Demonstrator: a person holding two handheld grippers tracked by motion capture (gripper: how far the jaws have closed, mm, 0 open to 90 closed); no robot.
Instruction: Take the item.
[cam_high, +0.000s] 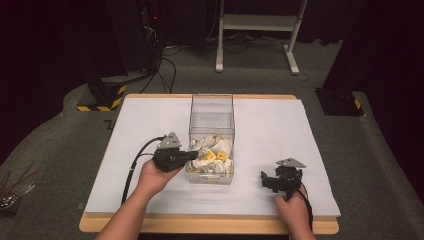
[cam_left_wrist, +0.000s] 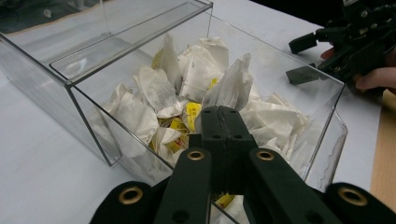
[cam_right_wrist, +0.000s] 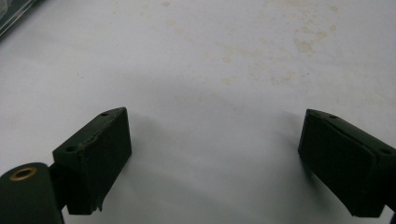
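1. A clear box (cam_high: 211, 131) is seen in the middle of the white worktop (cam_high: 140, 130). It is open at the top.
2. White paper packets (cam_left_wrist: 159, 88) with small yellow tags (cam_left_wrist: 192, 113) are piled in the near end of the box.
3. The left claw (cam_left_wrist: 225, 122) is held at the near left side of the box, pointing at the packets. Its jaws are pressed flat together, and nothing is seen between them.
4. The right claw (cam_right_wrist: 212, 163) is rested low over bare worktop, well apart from the box. Its jaws are spread wide, with nothing held.
5. It looks like a packet is about to be picked. The left jaws should be opened first, then lowered around one packet only, and closed gently so the paper is not torn.
6. No words can be read on the tags; they are too small and blurry.
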